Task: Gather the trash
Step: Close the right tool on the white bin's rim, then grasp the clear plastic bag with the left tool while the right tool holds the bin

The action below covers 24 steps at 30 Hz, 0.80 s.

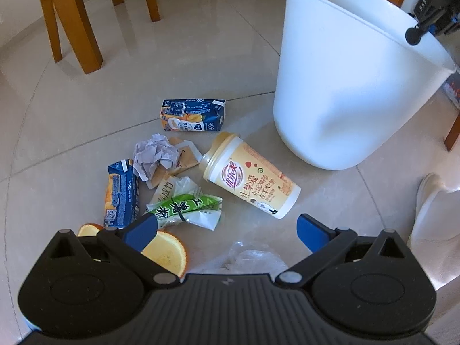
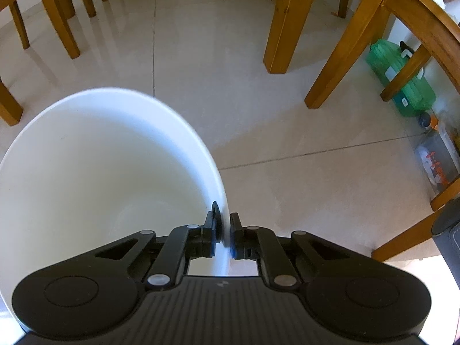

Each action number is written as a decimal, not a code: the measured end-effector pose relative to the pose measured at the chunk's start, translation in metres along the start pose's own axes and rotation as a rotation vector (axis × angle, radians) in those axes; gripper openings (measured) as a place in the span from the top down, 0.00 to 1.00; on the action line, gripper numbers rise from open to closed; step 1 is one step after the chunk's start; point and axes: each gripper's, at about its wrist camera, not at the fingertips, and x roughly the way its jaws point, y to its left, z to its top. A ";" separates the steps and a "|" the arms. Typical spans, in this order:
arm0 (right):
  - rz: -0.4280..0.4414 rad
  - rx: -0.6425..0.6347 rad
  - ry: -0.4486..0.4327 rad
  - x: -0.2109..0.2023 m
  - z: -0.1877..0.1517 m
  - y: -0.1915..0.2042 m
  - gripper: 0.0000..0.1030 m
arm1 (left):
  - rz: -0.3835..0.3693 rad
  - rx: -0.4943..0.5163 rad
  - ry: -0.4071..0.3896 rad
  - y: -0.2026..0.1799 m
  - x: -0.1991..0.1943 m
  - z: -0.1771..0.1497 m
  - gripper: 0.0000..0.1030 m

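The white bin [image 1: 345, 86] stands on the tiled floor [image 1: 201, 57], its rim pinched by the right gripper [image 2: 225, 230] fingers (wall between them). Beside its base lies the trash: milk-tea cup [image 1: 250, 175], cartons, wrappers. The left gripper [image 1: 227, 227] hovers above, fingers apart.

Between the left gripper [image 1: 227, 227] fingers: plastic bag [image 1: 247, 258] near the base; cup [image 1: 250, 175] on its side ahead.
By the left finger [image 1: 141, 230]: orange slice [image 1: 166, 251] under it — wrapper [image 1: 187, 208] just beyond its tip.
Further ahead: crumpled paper [image 1: 155, 155], then a carton [image 1: 192, 115].
Ahead right: bin [image 1: 345, 86].
Right gripper [image 2: 225, 230]: fingers astride the bin [image 2: 115, 158] rim — one inside, one outside.
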 end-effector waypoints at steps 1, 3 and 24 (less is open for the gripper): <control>0.001 -0.010 0.000 -0.001 -0.002 0.001 0.89 | 0.004 0.027 -0.010 0.000 0.002 -0.002 0.01; 0.002 -0.019 -0.004 -0.001 -0.004 0.003 0.89 | 0.016 0.065 -0.016 -0.001 0.006 -0.008 0.01; 0.000 0.003 -0.004 -0.001 -0.005 0.005 0.88 | -0.057 0.493 0.170 -0.030 0.110 -0.089 0.24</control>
